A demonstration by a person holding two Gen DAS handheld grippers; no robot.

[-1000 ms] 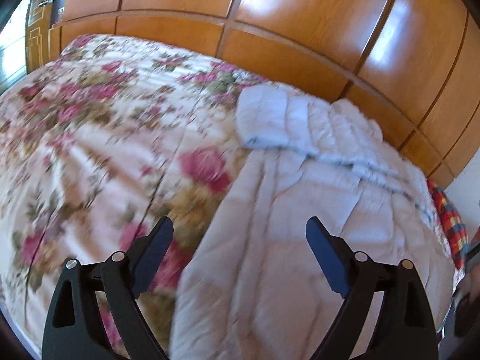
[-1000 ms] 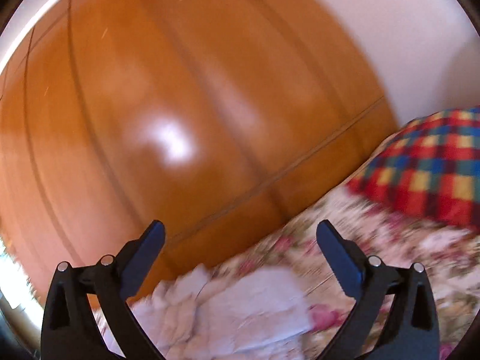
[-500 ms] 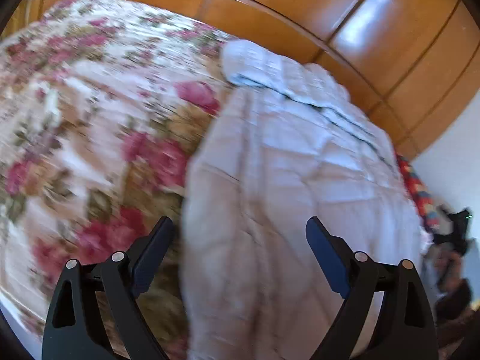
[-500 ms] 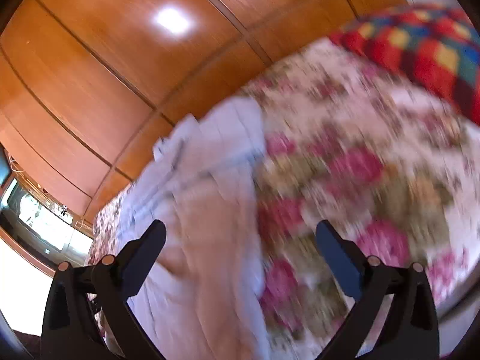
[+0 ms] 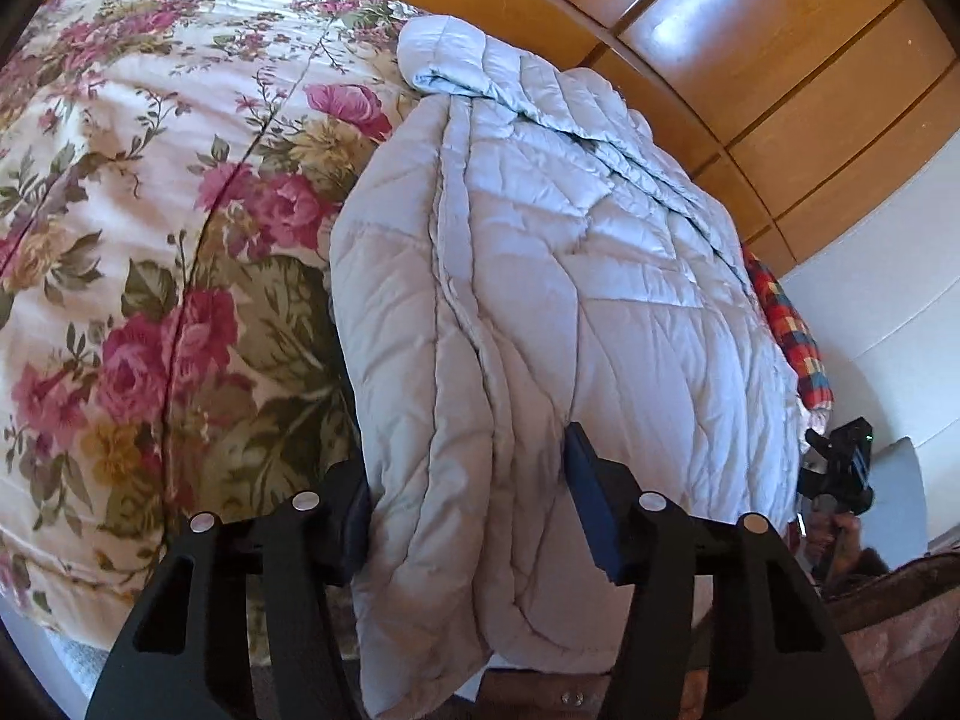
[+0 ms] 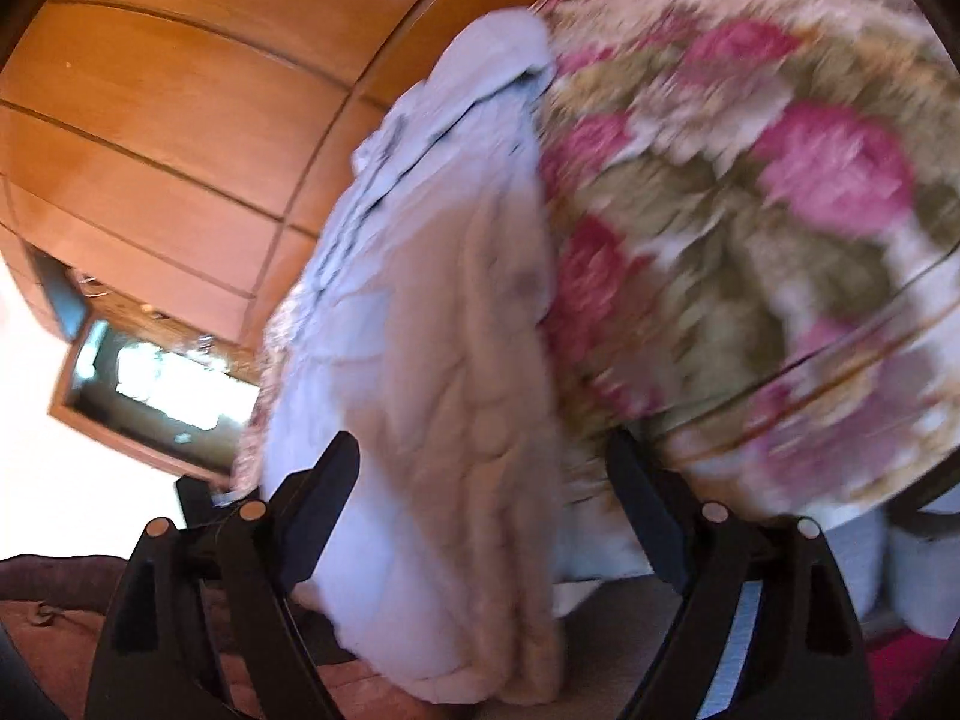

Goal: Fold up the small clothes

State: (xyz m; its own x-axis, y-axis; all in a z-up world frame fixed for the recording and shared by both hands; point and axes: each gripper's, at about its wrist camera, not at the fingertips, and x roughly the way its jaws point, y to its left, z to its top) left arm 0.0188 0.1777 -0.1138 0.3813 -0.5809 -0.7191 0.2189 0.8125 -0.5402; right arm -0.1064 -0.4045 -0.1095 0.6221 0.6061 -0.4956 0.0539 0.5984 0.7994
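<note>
A pale grey quilted puffer jacket (image 5: 540, 276) lies lengthwise on the floral bed, its near hem hanging over the bed's front edge. My left gripper (image 5: 468, 504) is open, its jaws on either side of the hem's left corner without clamping it. In the right wrist view the same jacket (image 6: 438, 360) shows blurred, and my right gripper (image 6: 480, 486) is open with its jaws around the hem's other corner. The right gripper also shows far right in the left wrist view (image 5: 840, 474).
The floral bedspread (image 5: 150, 210) covers the bed. A wooden panelled wall (image 5: 780, 60) stands behind it. A red checked pillow (image 5: 792, 336) lies at the far right. A window (image 6: 174, 384) shows at the left of the right wrist view.
Both grippers have moved down and in towards the bed's front edge. The jacket's hem now sits between the jaws of each. The right view swung from the wall down to the bed.
</note>
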